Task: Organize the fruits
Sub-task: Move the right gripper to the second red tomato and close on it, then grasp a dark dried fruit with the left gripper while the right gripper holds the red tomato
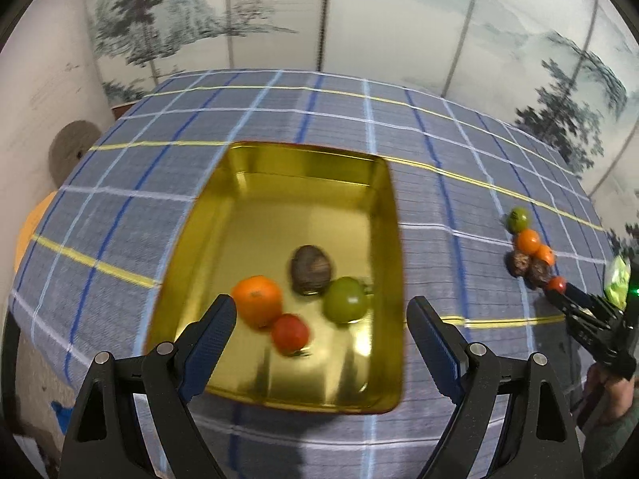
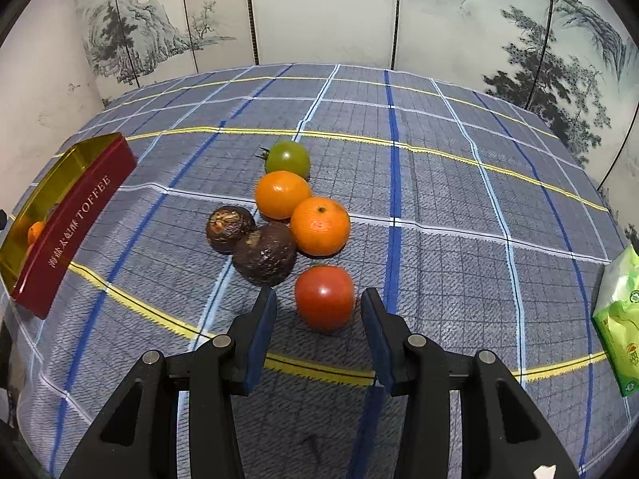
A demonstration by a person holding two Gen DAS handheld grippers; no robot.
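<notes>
A gold tin tray (image 1: 393, 239) holds an orange (image 1: 257, 299), a red tomato (image 1: 290, 332), a green tomato (image 1: 345, 299) and a brown passion fruit (image 1: 311, 268). My left gripper (image 1: 321, 305) hovers open over the tray's near end, with nothing between its fingers. To the right, a pile lies on the cloth: a green tomato (image 2: 287, 157), two oranges (image 2: 282, 194) (image 2: 320, 225), two brown passion fruits (image 2: 229, 229) (image 2: 264, 253) and a red tomato (image 2: 324, 297). My right gripper (image 2: 318, 299) straddles this red tomato with narrow gaps on both sides.
The table wears a blue checked cloth (image 2: 439, 199). The tin's red side reads TOFFEE (image 2: 76, 219) at the far left of the right wrist view. A green packet (image 2: 619, 319) lies at the right edge. A painted folding screen (image 2: 319, 12) stands behind.
</notes>
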